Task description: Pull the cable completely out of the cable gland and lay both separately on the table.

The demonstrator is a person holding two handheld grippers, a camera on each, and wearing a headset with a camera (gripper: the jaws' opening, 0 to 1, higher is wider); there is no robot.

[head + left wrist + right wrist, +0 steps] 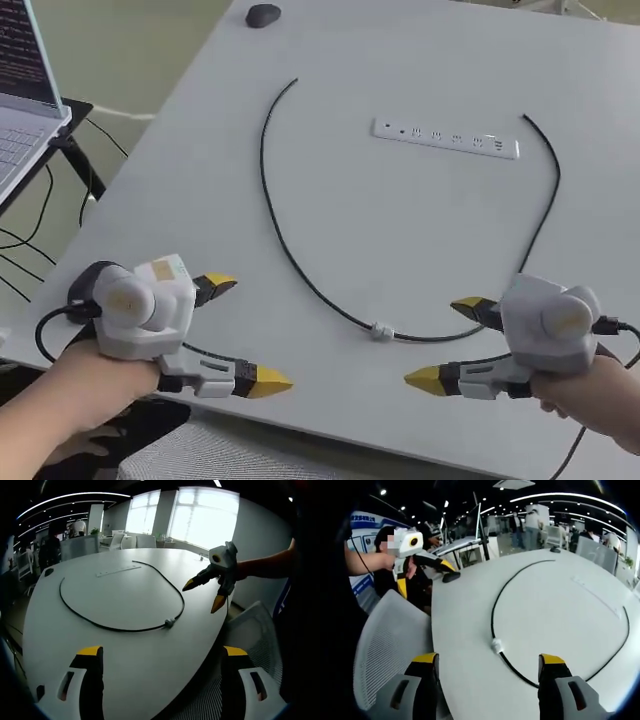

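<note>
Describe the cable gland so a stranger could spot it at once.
On the big white table, a long black cable lies in a U. At the U's bottom, near the front edge, sits the cable gland: a small white fitting on the cable, its only pale lump.

We find nothing legible: the lines on the laptop screen (18,50) and the blue banner (367,522) are too blurred.

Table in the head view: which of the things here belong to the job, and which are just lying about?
For the job:
black cable
white cable gland, threaded on it
left hand-held gripper, open
right hand-held gripper, open

Just lying about:
white power strip
dark mouse
laptop, beside the table
</note>
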